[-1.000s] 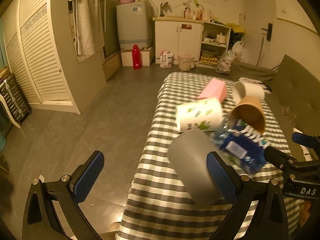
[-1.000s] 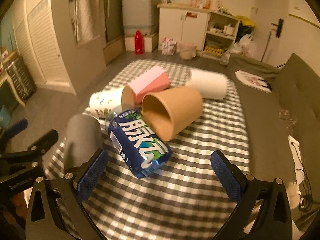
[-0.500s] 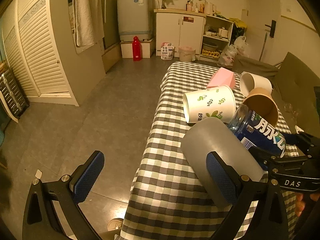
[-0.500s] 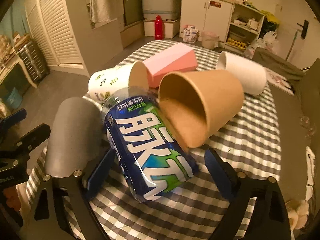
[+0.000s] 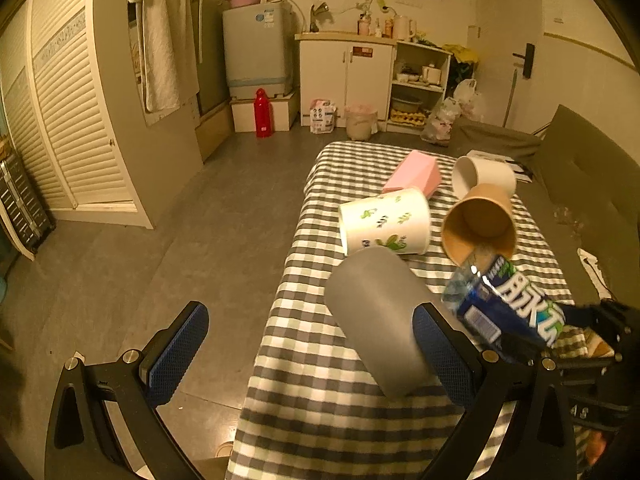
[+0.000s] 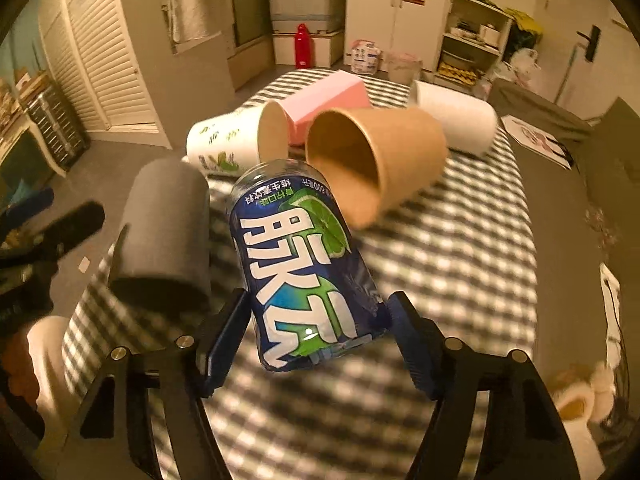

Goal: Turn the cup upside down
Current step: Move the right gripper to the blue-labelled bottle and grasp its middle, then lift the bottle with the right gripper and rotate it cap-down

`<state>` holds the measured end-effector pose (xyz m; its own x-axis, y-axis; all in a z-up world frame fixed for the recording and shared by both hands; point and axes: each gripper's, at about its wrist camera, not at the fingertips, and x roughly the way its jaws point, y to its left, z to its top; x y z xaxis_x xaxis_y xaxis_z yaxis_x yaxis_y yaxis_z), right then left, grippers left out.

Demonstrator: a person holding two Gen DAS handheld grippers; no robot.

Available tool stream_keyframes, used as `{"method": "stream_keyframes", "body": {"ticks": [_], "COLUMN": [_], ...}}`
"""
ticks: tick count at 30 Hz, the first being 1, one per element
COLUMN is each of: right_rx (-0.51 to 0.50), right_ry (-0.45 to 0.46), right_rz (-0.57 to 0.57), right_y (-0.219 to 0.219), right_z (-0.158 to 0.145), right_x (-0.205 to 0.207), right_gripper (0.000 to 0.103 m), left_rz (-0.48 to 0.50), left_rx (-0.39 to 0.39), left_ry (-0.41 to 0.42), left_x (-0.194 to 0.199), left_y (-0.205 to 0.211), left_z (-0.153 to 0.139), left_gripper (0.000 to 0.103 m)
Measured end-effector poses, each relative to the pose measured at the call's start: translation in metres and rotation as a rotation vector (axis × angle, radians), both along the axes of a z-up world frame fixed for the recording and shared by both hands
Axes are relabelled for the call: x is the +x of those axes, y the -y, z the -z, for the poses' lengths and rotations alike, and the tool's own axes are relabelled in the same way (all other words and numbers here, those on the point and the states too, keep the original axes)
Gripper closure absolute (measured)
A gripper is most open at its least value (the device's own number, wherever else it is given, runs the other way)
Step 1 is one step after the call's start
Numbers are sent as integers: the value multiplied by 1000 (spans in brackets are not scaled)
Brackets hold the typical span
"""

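One table (image 5: 320, 412) under a checked cloth carries everything: four cups lying on their sides, one pink box (image 5: 412, 171) and one bottle. The grey cup (image 5: 380, 320) is nearest the table's left edge, its mouth toward the grippers; behind it lie a leaf-printed white cup (image 5: 386, 226), a brown paper cup (image 6: 376, 156) and a plain white cup (image 5: 486, 174). The blue-labelled bottle (image 6: 308, 272) is clamped between the fingers of the right gripper (image 6: 316, 340), tilted, and its lower end is hidden behind them. The left gripper (image 5: 308, 344) has its fingers spread wide, one over the floor, the other in front of the grey cup; I cannot tell whether it touches. The right-wrist view is blurred with motion.
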<state>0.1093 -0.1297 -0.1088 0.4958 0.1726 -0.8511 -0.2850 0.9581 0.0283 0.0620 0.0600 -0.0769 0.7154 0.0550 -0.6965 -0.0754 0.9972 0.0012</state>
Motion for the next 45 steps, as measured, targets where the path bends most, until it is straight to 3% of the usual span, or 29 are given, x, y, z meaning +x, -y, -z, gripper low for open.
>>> {"method": "stream_keyframes", "body": {"ticks": [9,15,19,21,25,30,34,38,45], "right_rx": [-30,-34,4,17,87,10,-43,-3,-81], "right_ry": [-24,-52,-69,-47,-30,25,45,42,124], "right_rz": [74,91,92,108,123,159,200,242,209], "right_y": [3,-6,-2,5,30,73,100,121,103], "right_z": [-12,-4,-9,-21,-54,-98,-103,-93,-95], "right_x": [-71,-95,-96,-97,-93,-72,-55,-52,-55], "right_gripper": [34,34,25,18,17,17,17,17,17], "left_rz": [37,41,32,26,17,43,81,96,129], "left_rx": [16,35,34,32,43,22,-1,-9,-57], "left_ry": [26,19,3,-1,-19,-34,-94,-191,-324], "left_x": [-30,-43,-46,-47,-45,-39,-27,-12,0], "left_y": [18,24,24,24,31,54,81,107,137], "left_z": [-16,-19,-22,-24,-31,-40,-35,-16,15], "left_gripper": [0,0,0,0,0,0,0,0,0]}}
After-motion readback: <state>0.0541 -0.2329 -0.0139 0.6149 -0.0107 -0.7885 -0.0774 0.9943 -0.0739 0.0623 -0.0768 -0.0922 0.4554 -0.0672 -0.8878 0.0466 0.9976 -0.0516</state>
